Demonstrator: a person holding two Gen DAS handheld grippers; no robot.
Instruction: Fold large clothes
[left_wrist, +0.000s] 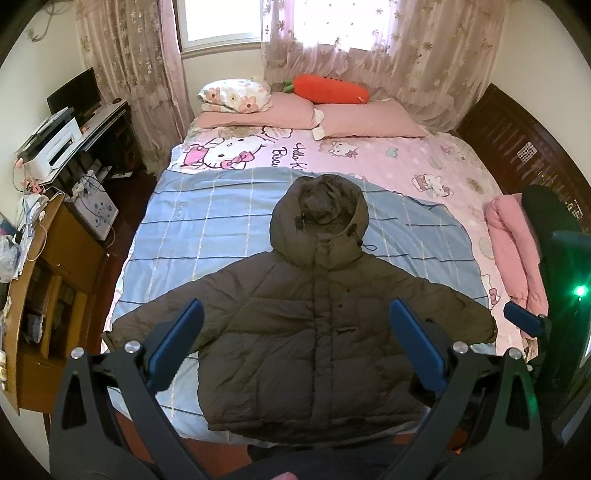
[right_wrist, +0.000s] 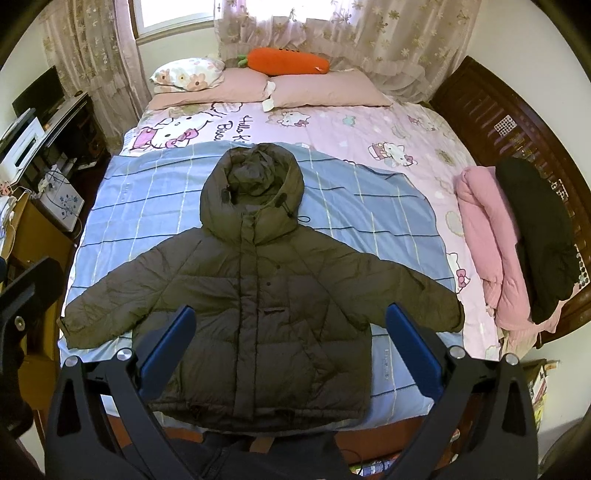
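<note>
A dark olive hooded puffer jacket (left_wrist: 314, 332) lies flat, front up, on a blue checked blanket (left_wrist: 207, 229) on the bed, sleeves spread to both sides, hood toward the pillows. It also shows in the right wrist view (right_wrist: 258, 302). My left gripper (left_wrist: 295, 306) is open and empty, held above the jacket's lower body near the foot of the bed. My right gripper (right_wrist: 288, 310) is open and empty, also above the jacket's lower body. The right gripper's blue fingertip (left_wrist: 524, 321) shows at the right of the left wrist view.
Pink pillows (left_wrist: 369, 118) and an orange carrot plush (left_wrist: 328, 88) lie at the head of the bed. A rolled pink quilt (right_wrist: 484, 236) and a dark garment (right_wrist: 535, 229) lie along the right edge. A desk with a printer (left_wrist: 55, 144) and a wooden cabinet (left_wrist: 48, 295) stand left.
</note>
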